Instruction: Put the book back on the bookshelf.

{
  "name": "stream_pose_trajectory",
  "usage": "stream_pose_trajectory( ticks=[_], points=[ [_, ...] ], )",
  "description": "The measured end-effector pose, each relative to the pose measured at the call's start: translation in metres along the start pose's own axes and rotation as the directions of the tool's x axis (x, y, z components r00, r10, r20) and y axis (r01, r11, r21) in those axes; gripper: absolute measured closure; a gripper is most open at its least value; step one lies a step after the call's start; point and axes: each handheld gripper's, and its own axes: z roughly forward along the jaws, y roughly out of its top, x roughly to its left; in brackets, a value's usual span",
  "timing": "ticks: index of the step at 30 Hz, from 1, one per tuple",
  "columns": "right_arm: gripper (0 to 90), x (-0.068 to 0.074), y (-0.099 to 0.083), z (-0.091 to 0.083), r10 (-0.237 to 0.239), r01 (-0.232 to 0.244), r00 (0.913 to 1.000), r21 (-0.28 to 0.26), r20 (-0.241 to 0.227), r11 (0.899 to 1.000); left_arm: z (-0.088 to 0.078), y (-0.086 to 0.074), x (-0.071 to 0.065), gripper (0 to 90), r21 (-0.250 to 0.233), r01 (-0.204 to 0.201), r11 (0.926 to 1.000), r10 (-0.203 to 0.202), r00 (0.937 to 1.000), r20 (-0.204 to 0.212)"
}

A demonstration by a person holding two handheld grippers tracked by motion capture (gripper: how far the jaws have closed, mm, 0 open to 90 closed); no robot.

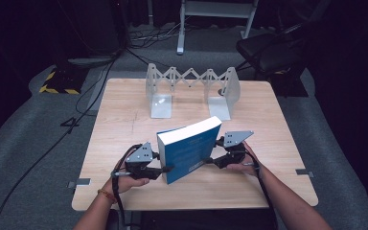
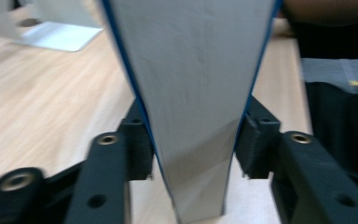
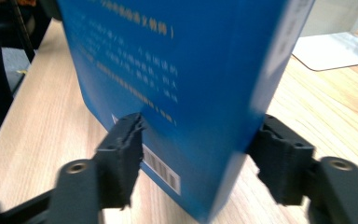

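The left gripper (image 1: pixel 165 168) comes at the book (image 1: pixel 190 149) from its left end, at table height. In the left gripper view the book's page edge (image 2: pixel 193 107) stands between the two pads (image 2: pixel 140 147), which sit against the blue covers on either side; the jaws are part open and clamped on the book. The left hand (image 1: pixel 127 182) holds that gripper level, forearm coming in from the bottom edge.

The book stands upright on the table (image 1: pixel 124 120), near its front middle, tilted a little (white page edge up, blue cover facing the person). Behind it, well apart, is a folding rack (image 1: pixel 191 88).

The right gripper (image 1: pixel 211 159) meets the book's right end. In the right gripper view one pad (image 3: pixel 123 154) touches the cover and the other sits at the spine; whether they press is hard to tell. The right hand (image 1: pixel 243 165) holds it level too.
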Motion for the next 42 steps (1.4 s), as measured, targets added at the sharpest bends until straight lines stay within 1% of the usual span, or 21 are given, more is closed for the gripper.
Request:
stream_pose_trajectory(
  ticks=[2,4,5,10,13,15,16,21,23,25,26,27,29,30,32,33,34,38,40,41,42],
  points=[
    [48.6,-0.001,-0.002,-0.004,0.004,-0.004,0.9997,-0.006,-0.022,1.0,-0.001,-0.003,0.002,51.6,0.004,0.006,1.0,-0.006,0.9997,-0.026],
    [52.0,0.001,-0.003,-0.008,-0.005,0.005,0.999,0.0,-0.044,1.0,-0.001,-0.004,0.003,51.6,0.003,0.012,0.9999,-0.012,0.9995,-0.03],
    [53.4,0.003,-0.003,-0.01,-0.019,0.02,0.9988,0.012,-0.045,1.0,0.0,-0.004,0.006,51.6,0.001,0.03,0.9995,-0.03,0.9991,-0.031],
    [59.0,0.016,-0.005,-0.019,-0.041,0.042,0.9986,0.022,-0.034,0.999,0.006,0.0,0.002,52.0,-0.005,0.012,0.9999,-0.012,0.9983,-0.057],
    [61.7,0.028,-0.007,-0.03,-0.053,0.054,0.9982,0.039,-0.028,0.998,0.014,0.004,0.001,50.8,-0.011,0.001,0.9999,-0.001,0.9986,-0.053],
    [62.3,0.035,-0.01,-0.036,-0.053,0.054,0.9985,0.044,-0.011,0.998,0.022,0.009,0.0,50.7,-0.006,-0.014,0.9999,0.014,0.9985,-0.053],
    [62.2,0.039,-0.012,-0.042,-0.056,0.055,0.9984,0.049,0.013,0.997,0.027,0.012,-0.001,50.7,-0.002,-0.026,0.9997,0.026,0.9984,-0.05],
    [62.3,0.046,-0.024,-0.067,-0.042,0.036,0.993,0.062,0.11,0.997,0.057,0.03,0.0,49.2,0.004,-0.068,0.9977,0.068,0.9971,-0.035],
    [62.3,0.047,-0.026,-0.073,-0.043,0.035,0.9915,0.067,0.123,0.997,0.064,0.034,0.002,47.9,0.008,-0.082,0.9966,0.082,0.9963,-0.025],
    [62.5,0.048,-0.036,-0.091,-0.019,0.009,0.9871,0.063,0.159,0.998,0.079,0.043,0.005,47.2,0.01,-0.097,0.9952,0.097,0.9953,0.0],
    [62.5,0.048,-0.036,-0.091,-0.019,0.009,0.9871,0.063,0.159,0.998,0.084,0.046,0.006,47.2,0.009,-0.093,0.9956,0.093,0.9956,0.013],
    [62.3,0.048,-0.042,-0.1,0.002,-0.011,0.985,0.053,0.173,0.999,0.096,0.052,0.008,46.7,0.003,-0.096,0.9954,0.095,0.9946,0.041],
    [62.3,0.049,-0.049,-0.109,0.023,-0.031,0.9824,0.041,0.185,0.999,0.107,0.057,0.009,46.2,-0.001,-0.099,0.9951,0.098,0.9928,0.068],
    [62.2,0.05,-0.051,-0.113,0.037,-0.044,0.9815,0.036,0.188,0.998,0.111,0.059,0.01,45.9,-0.003,-0.111,0.9938,0.111,0.991,0.076],
    [61.8,0.052,-0.056,-0.12,0.045,-0.052,0.9789,0.028,0.199,0.998,0.118,0.062,0.01,44.7,-0.009,-0.108,0.9941,0.108,0.9906,0.084],
    [61.8,0.052,-0.056,-0.12,0.045,-0.052,0.9789,0.028,0.199,0.998,0.118,0.062,0.01,43.9,-0.009,-0.108,0.9941,0.108,0.9906,0.084],
    [61.2,0.055,-0.057,-0.123,0.04,-0.048,0.9749,0.028,0.219,0.998,0.123,0.065,0.01,43.0,-0.015,-0.104,0.9944,0.105,0.991,0.083],
    [60.5,0.057,-0.057,-0.127,0.049,-0.046,0.9713,-0.019,0.233,0.999,0.127,0.066,0.009,40.4,-0.017,-0.107,0.9941,0.108,0.9914,0.075],
    [60.3,0.057,-0.056,-0.128,0.039,-0.036,0.9693,-0.02,0.243,0.999,0.128,0.066,0.007,39.1,-0.013,-0.122,0.9925,0.122,0.9911,0.053],
    [60.8,0.058,-0.057,-0.127,0.047,-0.041,0.9676,-0.03,0.248,0.999,0.128,0.066,0.004,36.9,0.012,-0.148,0.9889,0.148,0.9887,0.024],
    [61.0,0.058,-0.058,-0.127,0.052,-0.044,0.9681,-0.038,0.245,0.998,0.128,0.066,0.003,35.7,0.029,-0.154,0.9876,0.154,0.988,0.01]
  ],
)
